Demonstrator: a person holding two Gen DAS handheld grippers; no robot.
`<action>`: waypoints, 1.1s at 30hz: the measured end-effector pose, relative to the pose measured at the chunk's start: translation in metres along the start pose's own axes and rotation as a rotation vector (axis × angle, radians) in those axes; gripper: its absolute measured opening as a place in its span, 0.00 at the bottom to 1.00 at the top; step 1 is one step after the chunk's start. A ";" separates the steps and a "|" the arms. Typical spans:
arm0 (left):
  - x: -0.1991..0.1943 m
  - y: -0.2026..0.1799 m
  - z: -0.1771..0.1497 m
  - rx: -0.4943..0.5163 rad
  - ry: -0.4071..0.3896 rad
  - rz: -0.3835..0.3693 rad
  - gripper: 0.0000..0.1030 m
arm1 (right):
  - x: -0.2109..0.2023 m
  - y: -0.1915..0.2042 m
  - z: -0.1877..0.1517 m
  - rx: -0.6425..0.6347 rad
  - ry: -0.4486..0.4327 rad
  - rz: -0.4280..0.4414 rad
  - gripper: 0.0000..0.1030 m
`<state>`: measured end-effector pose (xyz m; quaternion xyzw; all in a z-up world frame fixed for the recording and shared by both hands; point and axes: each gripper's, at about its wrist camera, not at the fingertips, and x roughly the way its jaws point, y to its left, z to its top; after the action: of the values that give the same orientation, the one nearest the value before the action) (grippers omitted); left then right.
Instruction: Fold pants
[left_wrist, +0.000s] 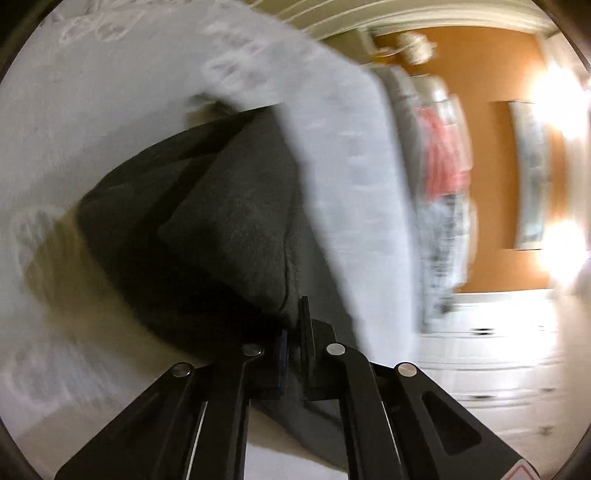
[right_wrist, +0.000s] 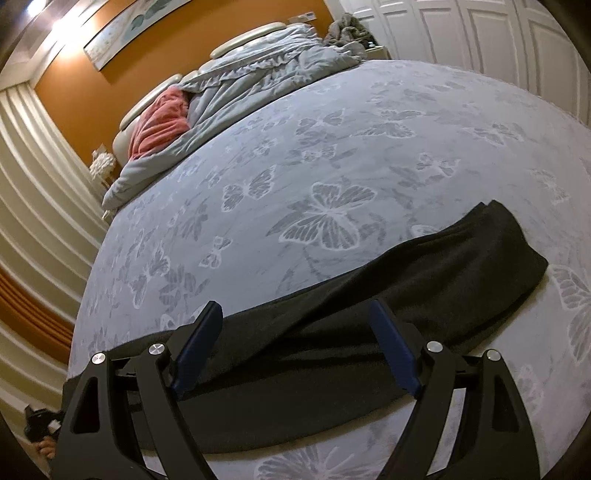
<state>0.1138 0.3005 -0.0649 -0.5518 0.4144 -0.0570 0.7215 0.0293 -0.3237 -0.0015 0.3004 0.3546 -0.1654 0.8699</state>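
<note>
Dark charcoal pants (right_wrist: 369, 314) lie as a long band across the near part of the bed (right_wrist: 332, 166). My right gripper (right_wrist: 295, 314) is open, its blue-padded fingers (right_wrist: 201, 343) spread just above the pants and holding nothing. In the blurred left wrist view my left gripper (left_wrist: 293, 314) is shut on an edge of the pants (left_wrist: 221, 229) and holds that part lifted above the bed (left_wrist: 92, 92), with the cloth hanging in folds.
The bed has a grey butterfly-print cover. A rumpled grey duvet (right_wrist: 258, 81) and a pink blanket (right_wrist: 159, 125) lie at the headboard end. White wardrobe doors (right_wrist: 480, 33) stand at the right, curtains (right_wrist: 33, 184) at the left. The wall is orange.
</note>
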 end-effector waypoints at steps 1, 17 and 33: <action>-0.012 -0.005 -0.005 0.031 0.003 -0.024 0.02 | -0.003 -0.002 0.000 0.005 -0.005 0.001 0.77; -0.022 0.011 -0.005 0.012 0.021 0.136 0.35 | 0.050 -0.011 0.001 0.078 0.166 0.014 0.77; -0.034 0.009 0.014 0.048 -0.055 0.012 0.05 | 0.048 0.014 -0.008 0.014 0.171 0.014 0.77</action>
<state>0.0976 0.3333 -0.0539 -0.5331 0.3962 -0.0472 0.7461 0.0658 -0.3115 -0.0350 0.3217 0.4243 -0.1355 0.8355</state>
